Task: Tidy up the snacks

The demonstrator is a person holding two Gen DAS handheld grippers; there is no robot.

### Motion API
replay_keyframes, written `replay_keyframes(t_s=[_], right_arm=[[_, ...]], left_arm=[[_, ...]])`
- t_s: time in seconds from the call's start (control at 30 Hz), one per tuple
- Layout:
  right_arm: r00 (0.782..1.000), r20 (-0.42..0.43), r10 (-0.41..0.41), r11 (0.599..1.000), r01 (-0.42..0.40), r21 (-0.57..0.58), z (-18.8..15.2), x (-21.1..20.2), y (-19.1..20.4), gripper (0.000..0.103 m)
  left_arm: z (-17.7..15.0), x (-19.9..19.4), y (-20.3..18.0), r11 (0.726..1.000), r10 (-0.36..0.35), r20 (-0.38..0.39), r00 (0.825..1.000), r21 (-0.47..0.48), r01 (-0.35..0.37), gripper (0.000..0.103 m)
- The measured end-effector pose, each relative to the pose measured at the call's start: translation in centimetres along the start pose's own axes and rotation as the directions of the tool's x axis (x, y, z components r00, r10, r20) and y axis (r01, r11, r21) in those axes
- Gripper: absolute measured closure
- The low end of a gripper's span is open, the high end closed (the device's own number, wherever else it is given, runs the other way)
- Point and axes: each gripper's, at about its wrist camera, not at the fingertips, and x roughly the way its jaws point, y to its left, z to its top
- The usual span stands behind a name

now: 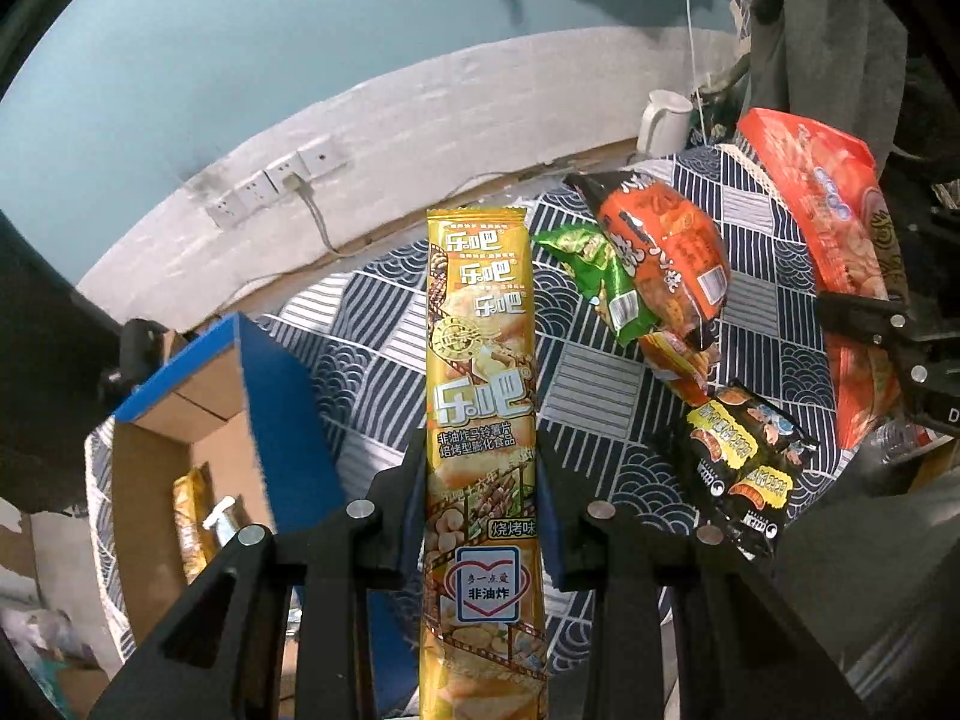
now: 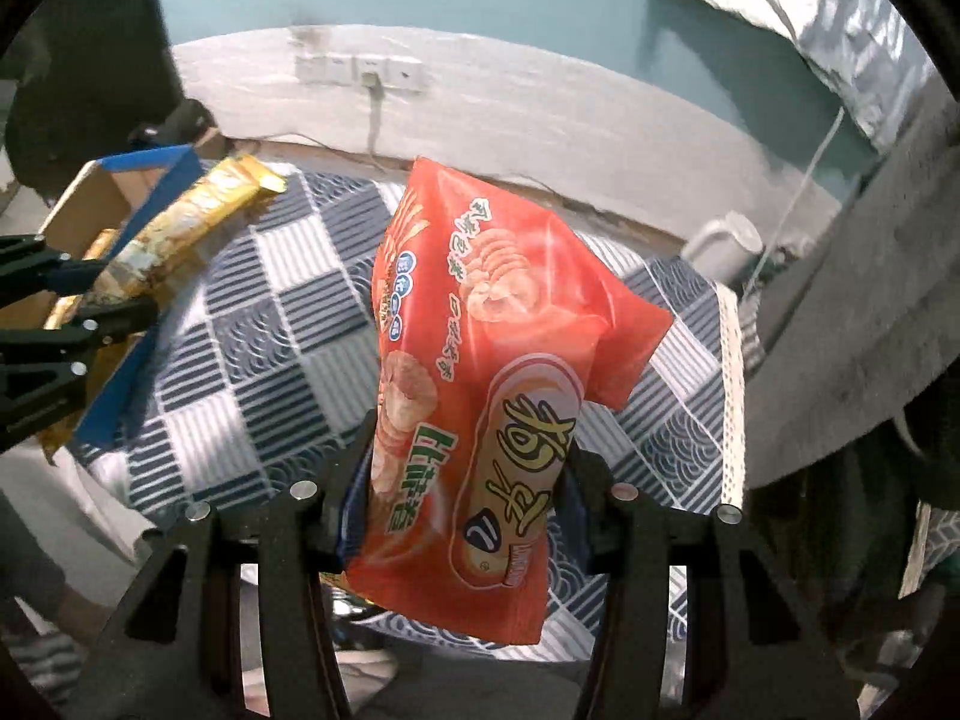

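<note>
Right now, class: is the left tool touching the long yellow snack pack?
Touching. In the left wrist view, the left tool is shut on the long yellow snack pack, its fingers pressing both sides.

A white kettle [image 1: 663, 120] stands at the far edge of the blue-patterned cloth [image 1: 384, 324], below white wall sockets [image 1: 279, 180] with a plugged cable [image 1: 315, 219].
</note>
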Motion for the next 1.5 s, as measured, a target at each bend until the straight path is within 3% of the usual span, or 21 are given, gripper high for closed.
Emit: replay_keyframes(t_s=[0.4, 0.9, 1.5], right_arm=[[0.998, 0.047, 0.048, 0.996, -0.045, -0.073, 2.8, -1.1, 5.1, 0.053], [0.986, 0.074, 0.150, 0.975, -0.135, -0.178, 7.9, -1.8, 13.7, 0.053], [0.963, -0.027, 0.267, 0.921, -0.263, -0.286, 11.4, 1.9, 24.6, 0.052]], left_arm=[[-1.7, -3.4, 3.1, 0.999, 0.037, 0.067, 0.997, -0.027, -0.035, 0.072], [-5.2, -5.2, 11.5, 0.983, 0.107, 0.083, 0.991, -0.159, -0.093, 0.072], [-9.7, -3.4, 20.5, 0.934, 0.155, 0.022, 0.988, -0.328, -0.140, 0.072]])
